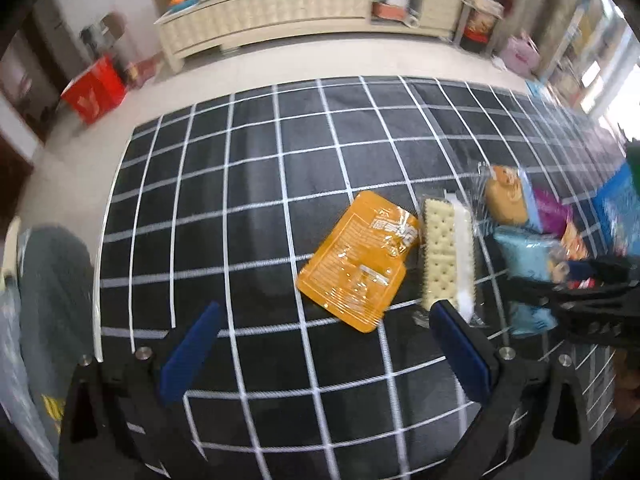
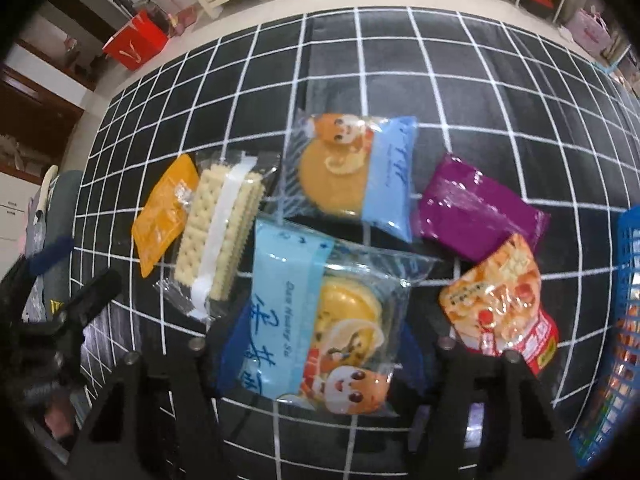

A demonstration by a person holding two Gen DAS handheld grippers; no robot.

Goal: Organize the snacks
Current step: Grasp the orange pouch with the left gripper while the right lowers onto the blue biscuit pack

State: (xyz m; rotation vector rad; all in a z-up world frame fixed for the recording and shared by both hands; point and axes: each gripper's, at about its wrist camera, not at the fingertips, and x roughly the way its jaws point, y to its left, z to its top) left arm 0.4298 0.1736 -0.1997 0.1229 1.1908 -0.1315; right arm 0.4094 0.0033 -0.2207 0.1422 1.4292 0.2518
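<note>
My left gripper (image 1: 326,322) is open and empty, low over the checked cloth, just short of an orange pouch (image 1: 358,258) and a clear cracker pack (image 1: 446,254). My right gripper (image 2: 316,344) is shut on a light-blue cake packet (image 2: 316,320) and holds it above the cloth. In the right wrist view, the orange pouch (image 2: 164,212), the cracker pack (image 2: 218,236), a second blue cake packet (image 2: 356,170), a purple packet (image 2: 478,212) and an orange-red snack bag (image 2: 500,304) lie on the cloth. The right gripper (image 1: 576,300) shows at the right edge of the left wrist view.
A blue plastic basket (image 2: 624,320) with packets inside stands at the right edge. The black cloth with white grid lines (image 1: 280,152) covers the table. On the floor beyond stand a red box (image 1: 94,90) and a long cream cabinet (image 1: 280,12). A grey chair (image 1: 52,288) is at the left.
</note>
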